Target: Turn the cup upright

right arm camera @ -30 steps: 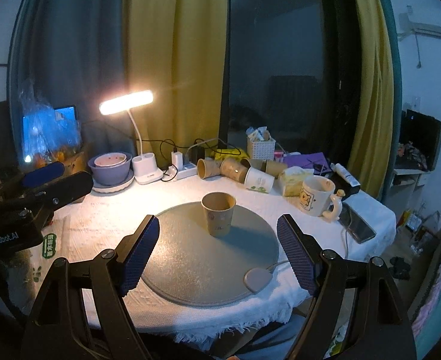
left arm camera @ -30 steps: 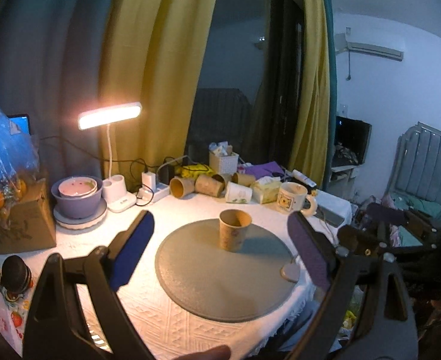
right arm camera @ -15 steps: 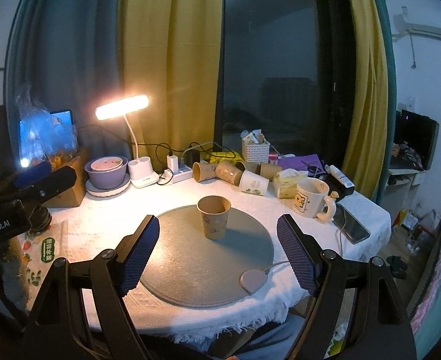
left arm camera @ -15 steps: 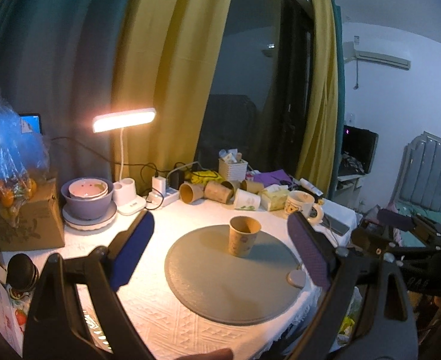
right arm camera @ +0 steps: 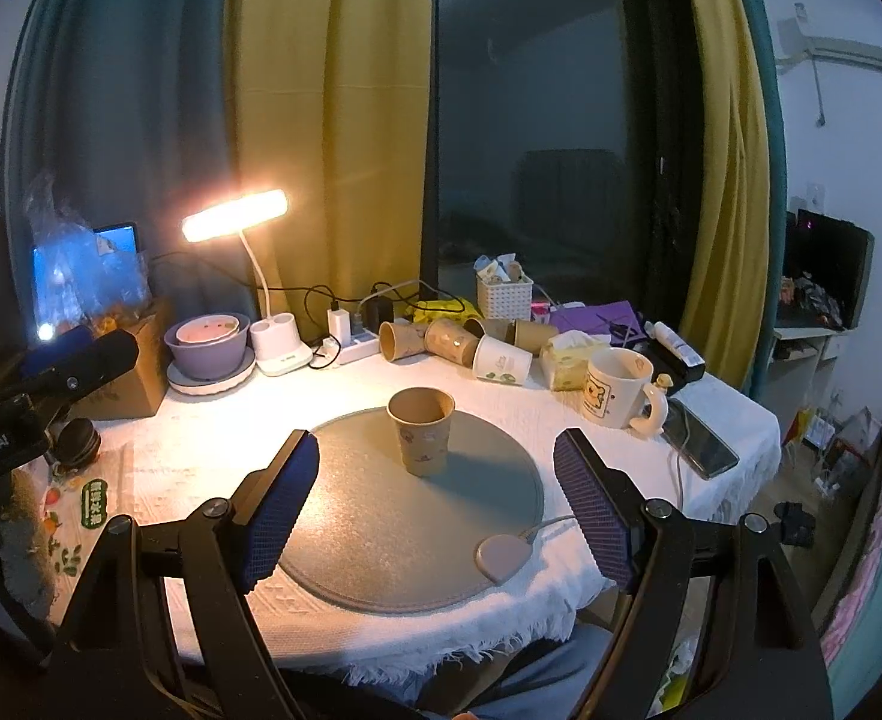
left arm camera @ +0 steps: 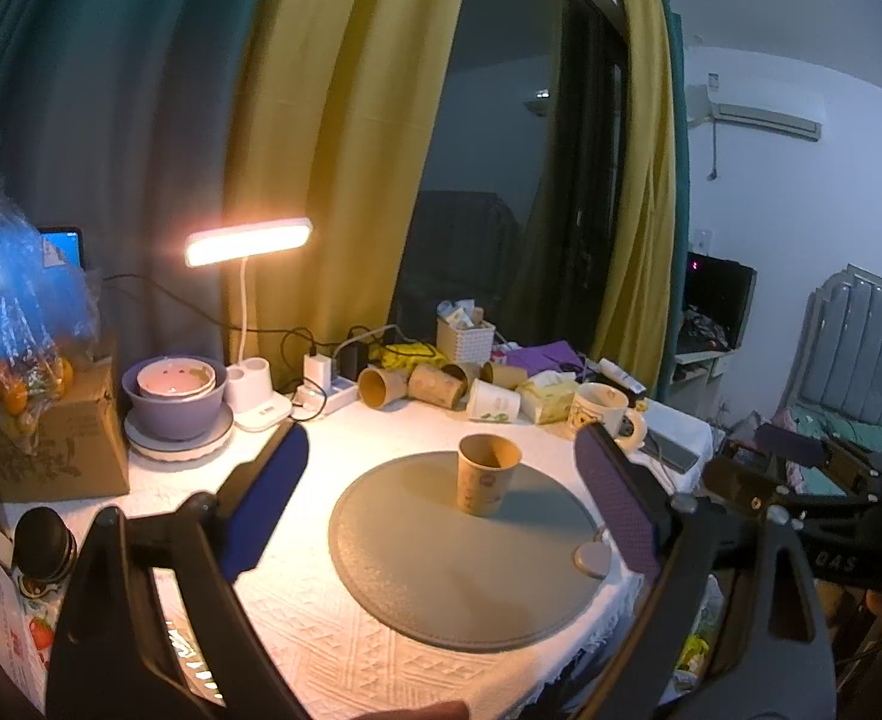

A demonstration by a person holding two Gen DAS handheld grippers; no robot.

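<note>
Two claws hang spread wide and empty above the tabletop (right arm camera: 213, 450). We see the paper cup (right arm camera: 420, 437) standing upright on the round grey mat (right arm camera: 417, 540), ahead of the right claw (right arm camera: 438, 504) and clear of it; it sits likewise ahead of the left claw (left arm camera: 441, 504).

A white-clothed table (right arm camera: 201, 456) carries a round grey mat (right arm camera: 381, 552), desk lamp (right arm camera: 279, 354), mug (right arm camera: 618, 390) and tipped paper cups (right arm camera: 435, 339).

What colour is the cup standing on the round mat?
The upright brown paper cup is tan with small faint printed pictures, clearest in the right wrist view.
</note>
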